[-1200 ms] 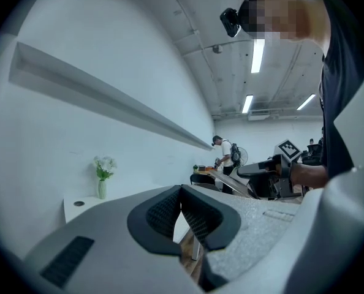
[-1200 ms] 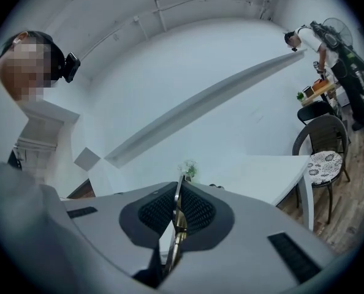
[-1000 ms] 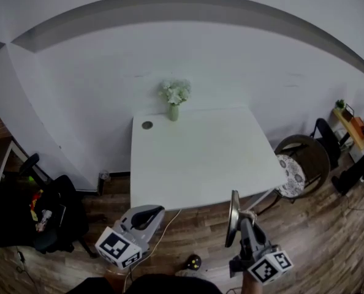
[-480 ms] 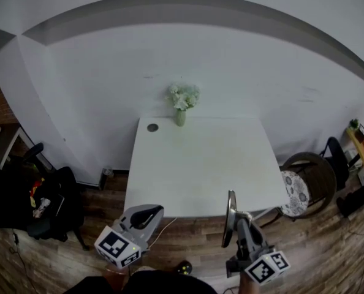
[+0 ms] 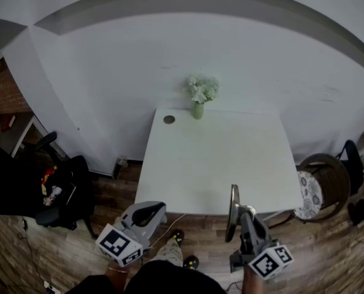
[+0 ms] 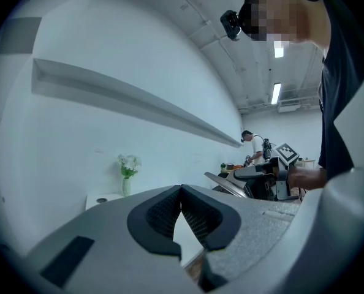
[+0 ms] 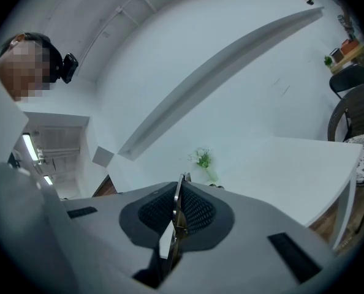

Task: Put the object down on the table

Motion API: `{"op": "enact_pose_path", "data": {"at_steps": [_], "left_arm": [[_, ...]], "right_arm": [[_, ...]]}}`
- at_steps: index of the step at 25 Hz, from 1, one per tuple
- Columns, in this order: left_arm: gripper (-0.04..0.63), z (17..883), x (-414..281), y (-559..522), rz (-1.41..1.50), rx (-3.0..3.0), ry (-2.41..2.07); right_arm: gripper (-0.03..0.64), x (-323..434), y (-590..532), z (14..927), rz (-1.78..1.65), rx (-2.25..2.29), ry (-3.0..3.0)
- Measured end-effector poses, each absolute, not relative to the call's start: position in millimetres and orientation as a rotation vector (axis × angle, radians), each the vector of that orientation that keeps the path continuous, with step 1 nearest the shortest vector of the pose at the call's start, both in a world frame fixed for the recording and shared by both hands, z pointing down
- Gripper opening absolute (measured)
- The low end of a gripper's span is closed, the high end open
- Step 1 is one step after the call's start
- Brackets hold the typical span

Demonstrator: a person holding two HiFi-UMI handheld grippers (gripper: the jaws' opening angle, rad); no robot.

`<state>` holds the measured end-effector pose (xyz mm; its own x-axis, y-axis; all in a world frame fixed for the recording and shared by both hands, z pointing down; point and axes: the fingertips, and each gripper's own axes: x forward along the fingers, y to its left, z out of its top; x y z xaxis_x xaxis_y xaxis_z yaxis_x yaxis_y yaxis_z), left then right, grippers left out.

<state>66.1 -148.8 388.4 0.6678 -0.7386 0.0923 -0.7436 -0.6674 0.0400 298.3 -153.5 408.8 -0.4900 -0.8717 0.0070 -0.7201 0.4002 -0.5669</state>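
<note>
Thin disc [image 5: 233,208] at near table [image 5: 219,158] edge

Soft, even light is cast. Edges are bent and darkened; a ceiling lamp [image 6: 276,93] is overexposed at two o'clock.

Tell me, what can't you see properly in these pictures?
- Flat metal thing in the right gripper: edge-on in the head and right gripper views, so its kind is unclear.
- Small round thing on the table: head view, too small.
- Stuff on the dark chair: head view, too dark.
</note>
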Motion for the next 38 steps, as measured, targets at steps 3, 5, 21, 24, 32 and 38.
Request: {"op": "enact_pose_path", "data": {"at_steps": [3,5,21,24,32,38], "left_arm": [[0.000,393,58,-163,0.105,2.777,-1.266],[0.000,397,57,-173,0.106,2.761,-1.268],[0.000,421,39,-263,0.133,2.676,-1.279],[0.000,428,33,-276,0.142,2.657,-1.290],[0.000,441,24,-310,0.169,2.608,-1.282],[0.000,445,24,-337,0.144,2.635,-1.262]], "right_arm": [[0.015,292,-171,411,-0.753,-1.383,2.390],[0.015,290,-182,414,-0.773,-1.387,2.397],[0.015,273,-284,453,-0.892,-1.422,2.435],[0.015,270,-299,465,-0.919,-1.429,2.444],[0.015,260,-334,489,-0.987,-1.461,2.458],[0.015,258,-357,513,-1.053,-1.505,2.447]]}}
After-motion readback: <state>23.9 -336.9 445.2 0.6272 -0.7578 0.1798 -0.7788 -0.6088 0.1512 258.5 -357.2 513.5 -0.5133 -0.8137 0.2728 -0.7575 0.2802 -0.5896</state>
